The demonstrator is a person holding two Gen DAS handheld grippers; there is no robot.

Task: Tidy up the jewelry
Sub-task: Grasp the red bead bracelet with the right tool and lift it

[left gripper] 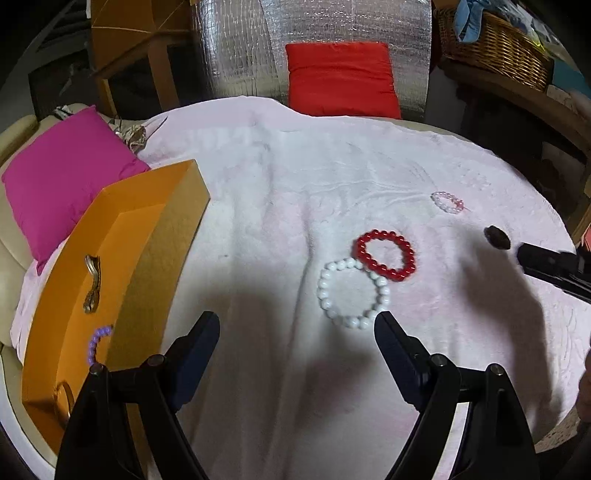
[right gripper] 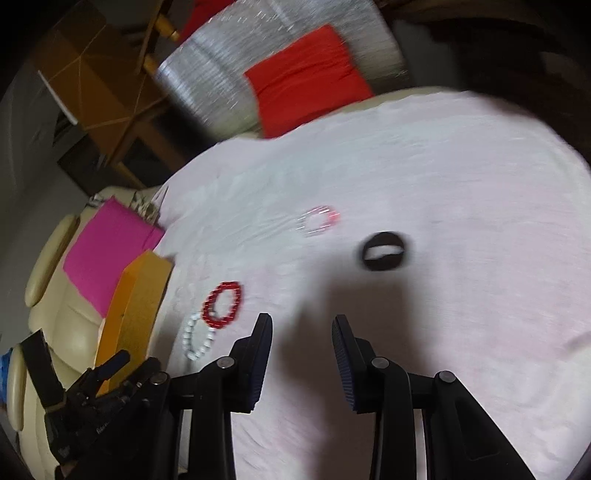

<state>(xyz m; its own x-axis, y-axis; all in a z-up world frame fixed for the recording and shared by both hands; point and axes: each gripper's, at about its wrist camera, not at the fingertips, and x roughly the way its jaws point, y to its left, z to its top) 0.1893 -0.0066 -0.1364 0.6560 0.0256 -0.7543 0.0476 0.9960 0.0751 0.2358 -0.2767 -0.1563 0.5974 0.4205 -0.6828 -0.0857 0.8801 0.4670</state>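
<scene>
Some jewelry is already laid in the orange box (left gripper: 122, 236) at the cloth's left edge. Four bracelets are left on the cloth (left gripper: 280, 206): white (left gripper: 352, 293) touching red (left gripper: 386, 254), pink (left gripper: 447, 201) and black (left gripper: 497, 237) toward the right edge. Both tongs, left (left gripper: 297, 325) and right (right gripper: 302, 326), are held released and empty. Open cloth is seen around them.

Home: sofa (right gripper: 70, 332), cushions (left gripper: 341, 77), wicker basket (left gripper: 495, 48)

Soft matt pale-pink towel cloth (left gripper: 280, 221), a bit rumpled. Glossy round beads on red bracelet (left gripper: 385, 255) and white bracelet (left gripper: 352, 293). Matt orange cardboard box (left gripper: 147, 236). Crinkly shiny foil sheet (left gripper: 317, 26), woven wicker basket (left gripper: 495, 48).
</scene>
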